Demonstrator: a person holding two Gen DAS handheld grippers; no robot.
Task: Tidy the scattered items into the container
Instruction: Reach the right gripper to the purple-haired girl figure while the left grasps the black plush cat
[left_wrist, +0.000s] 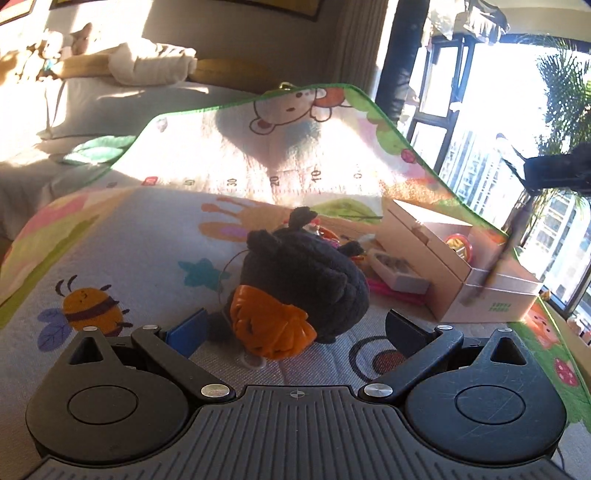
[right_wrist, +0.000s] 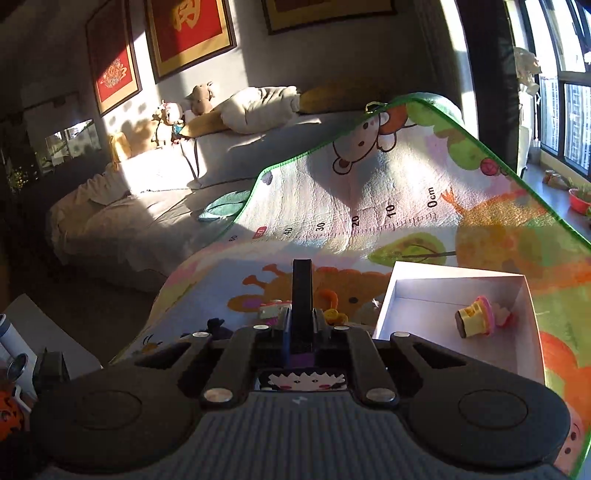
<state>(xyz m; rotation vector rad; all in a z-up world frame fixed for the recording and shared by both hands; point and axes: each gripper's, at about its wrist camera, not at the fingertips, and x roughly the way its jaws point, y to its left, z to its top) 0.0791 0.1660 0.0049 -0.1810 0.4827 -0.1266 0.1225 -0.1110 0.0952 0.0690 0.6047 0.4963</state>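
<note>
A black plush toy (left_wrist: 306, 269) with an orange pumpkin (left_wrist: 269, 328) on its front lies on the play mat (left_wrist: 147, 251). My left gripper (left_wrist: 295, 317) is open around it, one finger on each side, the pads not pressing. The open cardboard box (left_wrist: 461, 266) stands to its right, and a yellow and pink toy (right_wrist: 476, 321) lies inside. My right gripper (right_wrist: 302, 269) is shut on a thin long item (right_wrist: 306, 380) with a cartoon face at its near end. In the left wrist view that gripper (left_wrist: 554, 171) hangs above the box with the thin item (left_wrist: 495, 258) dangling, blurred.
Loose small things lie between plush and box: a small tray (left_wrist: 395, 273), pink sticks (left_wrist: 391, 291), an orange ring (right_wrist: 332, 295). The mat's far part (right_wrist: 369, 192) curls up against a sofa (right_wrist: 155, 206) with cushions and soft toys. Windows are on the right.
</note>
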